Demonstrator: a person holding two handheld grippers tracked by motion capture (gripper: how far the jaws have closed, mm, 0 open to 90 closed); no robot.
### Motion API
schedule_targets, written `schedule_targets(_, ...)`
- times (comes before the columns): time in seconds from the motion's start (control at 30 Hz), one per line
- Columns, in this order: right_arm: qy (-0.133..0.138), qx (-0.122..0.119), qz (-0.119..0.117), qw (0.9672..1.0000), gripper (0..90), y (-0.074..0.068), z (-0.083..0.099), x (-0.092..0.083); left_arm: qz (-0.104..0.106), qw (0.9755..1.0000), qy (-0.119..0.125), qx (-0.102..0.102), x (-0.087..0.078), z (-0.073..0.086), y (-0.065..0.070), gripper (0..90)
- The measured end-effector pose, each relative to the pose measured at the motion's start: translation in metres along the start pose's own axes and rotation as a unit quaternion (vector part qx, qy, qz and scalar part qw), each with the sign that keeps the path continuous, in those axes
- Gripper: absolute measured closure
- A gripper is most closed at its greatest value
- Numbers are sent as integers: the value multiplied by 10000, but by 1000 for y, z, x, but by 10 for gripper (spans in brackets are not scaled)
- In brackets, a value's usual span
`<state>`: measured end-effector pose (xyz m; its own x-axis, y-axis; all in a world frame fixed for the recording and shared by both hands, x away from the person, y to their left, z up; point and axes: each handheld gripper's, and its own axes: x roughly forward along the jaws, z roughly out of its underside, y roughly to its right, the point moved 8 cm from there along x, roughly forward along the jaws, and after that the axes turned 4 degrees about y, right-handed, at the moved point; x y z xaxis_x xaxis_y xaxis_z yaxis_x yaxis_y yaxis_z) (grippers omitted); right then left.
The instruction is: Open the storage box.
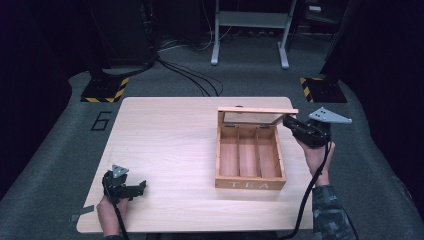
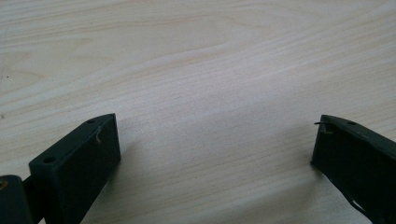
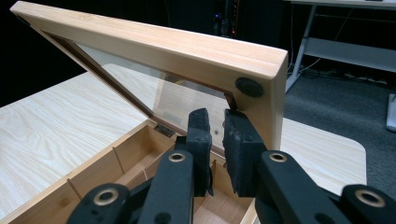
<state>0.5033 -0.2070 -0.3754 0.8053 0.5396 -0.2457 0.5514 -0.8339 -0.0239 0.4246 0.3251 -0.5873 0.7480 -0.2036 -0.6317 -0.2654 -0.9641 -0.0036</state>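
One pale wooden table (image 1: 170,150) carries everything here, and the largest thing on it is a wooden tea box (image 1: 250,159) lying toward three o'clock from the table's middle, with three bare compartments and "TEA" on its front wall. Its glass-paned lid (image 3: 187,60) stands raised at the box's twelve o'clock edge, tilted over the compartments. The right gripper (image 3: 215,140) sits at the box's two o'clock corner, jaws drawn close together with a thin gap between, right against the lid's frame near a dark round bumper (image 3: 249,87); whether they pinch the frame I cannot tell. The left gripper (image 2: 215,140) rests at the table's seven o'clock corner, jaws wide over bare wood.
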Motion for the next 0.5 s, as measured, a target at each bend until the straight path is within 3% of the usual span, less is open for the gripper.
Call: schedule_targets(0.5,14,-14,-7,10000,803,0,0,0,16,10000,-22,9,0,0,0,9)
